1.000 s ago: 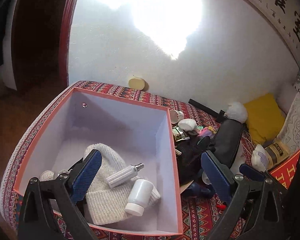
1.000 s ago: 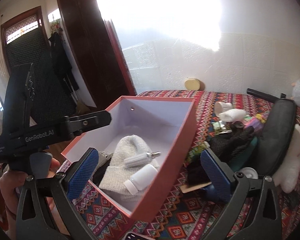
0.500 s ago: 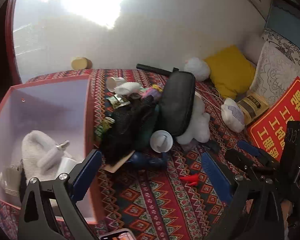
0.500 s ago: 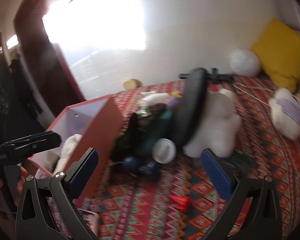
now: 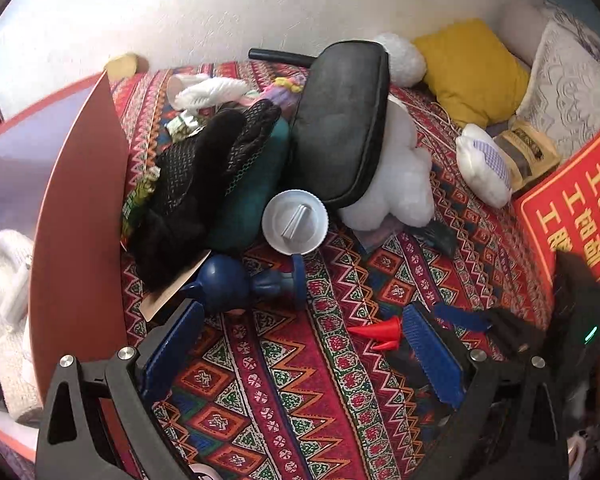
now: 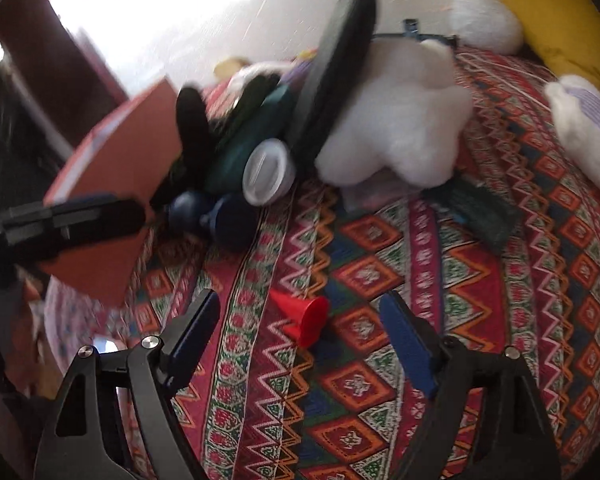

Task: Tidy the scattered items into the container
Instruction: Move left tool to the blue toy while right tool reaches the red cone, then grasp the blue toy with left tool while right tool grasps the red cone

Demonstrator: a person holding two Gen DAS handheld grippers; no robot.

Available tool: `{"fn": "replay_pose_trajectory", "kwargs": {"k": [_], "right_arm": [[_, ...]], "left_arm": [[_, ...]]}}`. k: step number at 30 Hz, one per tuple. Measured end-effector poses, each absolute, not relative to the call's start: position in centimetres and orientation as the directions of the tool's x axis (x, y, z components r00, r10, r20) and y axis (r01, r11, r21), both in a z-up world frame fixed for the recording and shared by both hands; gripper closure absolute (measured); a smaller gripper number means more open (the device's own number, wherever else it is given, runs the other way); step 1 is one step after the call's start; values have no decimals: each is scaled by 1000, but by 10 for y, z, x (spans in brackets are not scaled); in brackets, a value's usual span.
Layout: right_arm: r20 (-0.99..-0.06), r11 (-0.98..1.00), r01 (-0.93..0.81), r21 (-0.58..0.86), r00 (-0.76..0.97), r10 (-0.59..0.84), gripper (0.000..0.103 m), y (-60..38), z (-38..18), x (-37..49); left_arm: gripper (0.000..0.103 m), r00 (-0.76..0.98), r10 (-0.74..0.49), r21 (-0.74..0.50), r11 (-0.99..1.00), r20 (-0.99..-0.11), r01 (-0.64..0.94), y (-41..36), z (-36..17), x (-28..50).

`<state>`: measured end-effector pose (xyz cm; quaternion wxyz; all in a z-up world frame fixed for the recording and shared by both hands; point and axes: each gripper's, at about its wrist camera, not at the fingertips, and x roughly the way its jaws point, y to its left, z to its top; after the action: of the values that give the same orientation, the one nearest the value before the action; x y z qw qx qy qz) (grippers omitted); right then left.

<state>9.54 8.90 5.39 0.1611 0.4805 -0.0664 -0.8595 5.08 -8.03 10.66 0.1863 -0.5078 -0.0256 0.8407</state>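
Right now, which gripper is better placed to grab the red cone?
Right. The right gripper has the red cone lying between its closing jaws, pads not yet touching. The left gripper is open over bare cloth, with the cone beside its right finger.

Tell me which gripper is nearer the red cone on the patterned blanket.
Right. The right gripper has the red cone lying between its closing jaws, pads not touching it. The left gripper sits farther off, toward the box, the cone just inside its right-hand finger.
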Motion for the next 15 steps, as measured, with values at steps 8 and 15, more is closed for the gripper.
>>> {"fn": "replay_pose_trajectory", "kwargs": {"k": [8, 15], "right_arm": [[-883, -963, 206, 171, -402, -242, 41, 77, 20, 85], [-858, -949, 154, 274, -407, -314, 71, 111, 29, 91]], "left_arm": [[3, -353, 374, -313, -924, -858, -219, -105, 89, 33], [3, -330, 321, -252, -939, -888, -235, -85, 69, 27]]}}
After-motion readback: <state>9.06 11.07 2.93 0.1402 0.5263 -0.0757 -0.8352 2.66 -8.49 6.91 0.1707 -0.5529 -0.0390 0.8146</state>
